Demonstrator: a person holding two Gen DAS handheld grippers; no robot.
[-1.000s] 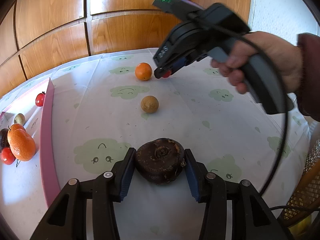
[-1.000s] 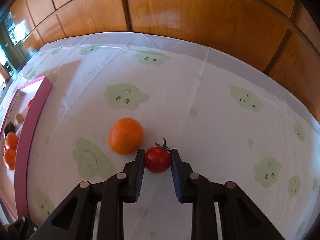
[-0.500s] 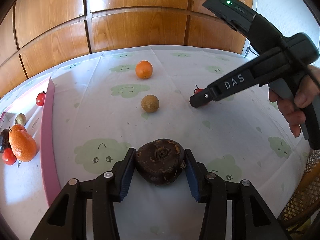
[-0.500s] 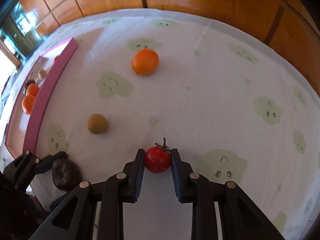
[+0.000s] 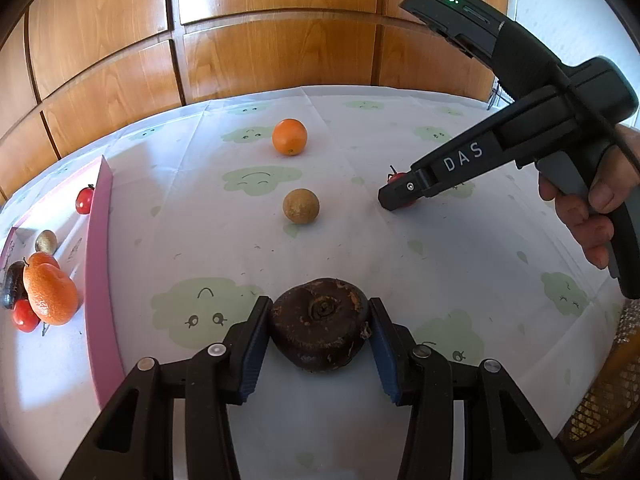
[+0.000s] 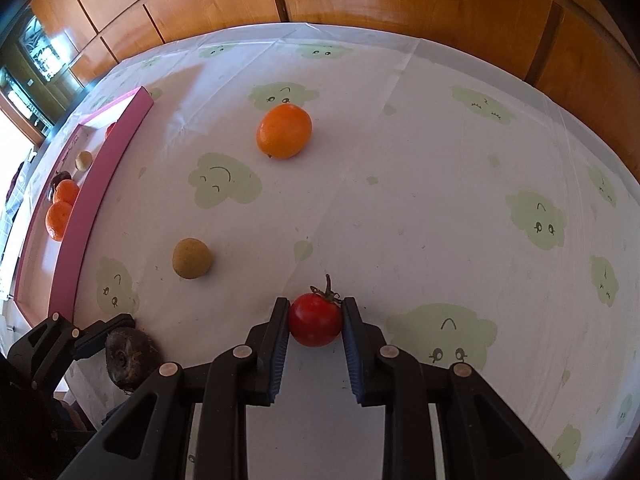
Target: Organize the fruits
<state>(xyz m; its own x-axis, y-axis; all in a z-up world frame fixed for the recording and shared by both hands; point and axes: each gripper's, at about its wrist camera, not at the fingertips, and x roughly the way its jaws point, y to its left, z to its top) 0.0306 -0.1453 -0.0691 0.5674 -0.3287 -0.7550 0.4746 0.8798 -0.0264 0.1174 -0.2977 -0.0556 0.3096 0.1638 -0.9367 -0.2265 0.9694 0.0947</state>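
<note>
My left gripper (image 5: pixel 318 334) is shut on a dark brown wrinkled fruit (image 5: pixel 320 322), low over the tablecloth; the same fruit (image 6: pixel 128 356) shows at the lower left of the right wrist view. My right gripper (image 6: pixel 315 320) is shut on a small red tomato (image 6: pixel 315 323) with a green stem. In the left wrist view that tomato (image 5: pixel 396 178) peeks out behind the right gripper's black fingers (image 5: pixel 400 196). An orange (image 5: pixel 289 136) (image 6: pixel 284 131) and a small tan round fruit (image 5: pixel 301 206) (image 6: pixel 191 258) lie loose on the cloth between the two grippers.
A pink-walled tray (image 5: pixel 100 248) (image 6: pixel 96 192) on the left holds oranges (image 5: pixel 50 294), small tomatoes (image 5: pixel 84 201), a dark fruit and a tan one. Wooden wall panels (image 5: pixel 280 40) run behind the table. A wicker chair (image 5: pixel 608 400) stands at the lower right. A hand (image 5: pixel 592 208) holds the right gripper.
The right gripper carried the tomato away from beside the orange, toward the near right of the table. The left gripper and its dark fruit stayed put.
</note>
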